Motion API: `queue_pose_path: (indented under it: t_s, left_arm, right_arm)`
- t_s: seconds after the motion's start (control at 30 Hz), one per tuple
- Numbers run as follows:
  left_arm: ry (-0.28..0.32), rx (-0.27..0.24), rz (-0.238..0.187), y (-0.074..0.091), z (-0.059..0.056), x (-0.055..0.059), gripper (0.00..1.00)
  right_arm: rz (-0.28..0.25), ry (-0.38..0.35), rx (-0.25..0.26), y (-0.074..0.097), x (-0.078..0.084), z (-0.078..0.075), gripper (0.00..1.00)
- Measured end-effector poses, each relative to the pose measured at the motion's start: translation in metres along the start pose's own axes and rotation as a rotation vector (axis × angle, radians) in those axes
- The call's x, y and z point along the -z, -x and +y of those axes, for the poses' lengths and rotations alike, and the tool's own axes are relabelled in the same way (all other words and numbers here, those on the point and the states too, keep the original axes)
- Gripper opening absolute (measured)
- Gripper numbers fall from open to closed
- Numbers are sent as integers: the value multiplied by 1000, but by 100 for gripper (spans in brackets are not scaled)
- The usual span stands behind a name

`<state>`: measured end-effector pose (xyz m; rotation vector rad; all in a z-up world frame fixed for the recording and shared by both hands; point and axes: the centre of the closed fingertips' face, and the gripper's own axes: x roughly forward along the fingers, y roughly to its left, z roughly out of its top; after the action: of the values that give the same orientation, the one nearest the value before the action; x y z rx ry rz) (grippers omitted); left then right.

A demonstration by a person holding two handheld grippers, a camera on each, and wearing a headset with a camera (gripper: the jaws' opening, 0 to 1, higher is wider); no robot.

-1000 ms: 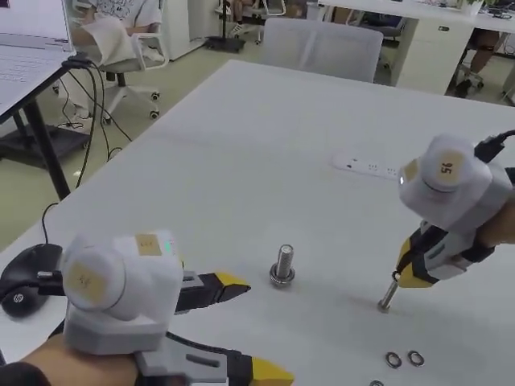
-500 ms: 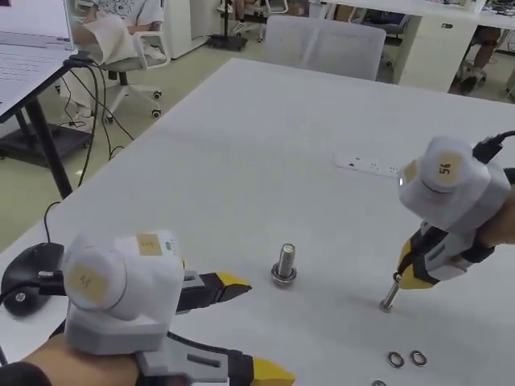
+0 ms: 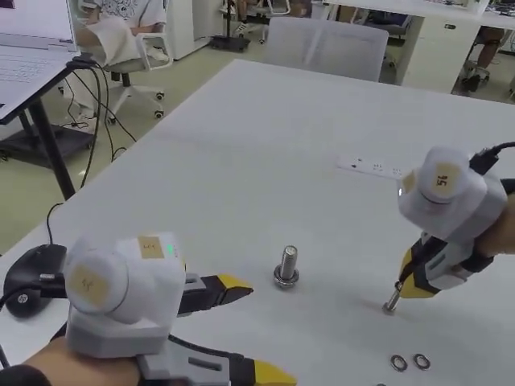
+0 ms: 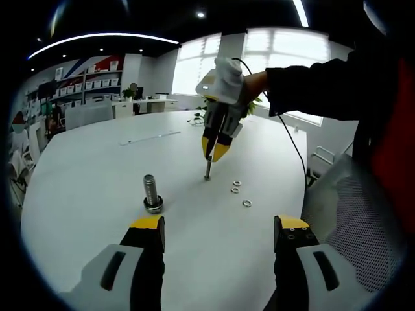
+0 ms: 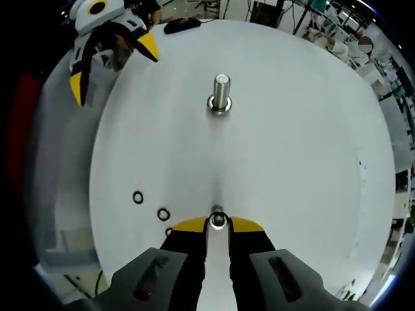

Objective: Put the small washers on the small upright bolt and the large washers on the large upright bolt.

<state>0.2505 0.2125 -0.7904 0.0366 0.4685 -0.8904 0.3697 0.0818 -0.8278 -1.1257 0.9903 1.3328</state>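
Note:
The large upright bolt (image 3: 286, 267) stands mid-table with a washer round its foot, and it appears as large bolt (image 4: 152, 194) and large bolt (image 5: 221, 92) in the gripper views. To its right stands the thin small bolt (image 3: 392, 301). My right gripper (image 3: 409, 280) sits on that bolt's top. Its jaws are nearly together on a small washer (image 5: 218, 220), which lies right over the bolt's tip. Loose small washers (image 3: 409, 363) lie nearer me, the same loose washers (image 5: 150, 206). My left gripper (image 3: 252, 328) hovers open left of the large bolt with nothing between its jaws.
A white power strip (image 3: 370, 167) lies beyond the bolts. A black mouse (image 3: 28, 281) rests at the table's left edge. A grey chair (image 3: 322, 44) stands at the far side. A side table with cables (image 3: 88, 88) is at the left.
My right gripper has sunk a little at the small bolt's top. The left gripper holds still; the slight shift of the scene comes from the head camera.

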Motion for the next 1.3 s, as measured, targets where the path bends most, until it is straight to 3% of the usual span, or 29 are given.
queue_pose_path:
  t_s: [0.8,1.3]
  left_arm:
    - [0,-6,3,2,-1,1,68]
    - [5,-9,-2,2,0,0,68]
  right_arm:
    - [-4,-33,-11,-37,8,-2,13]
    - [1,-19,-12,-46,9,-1,13]
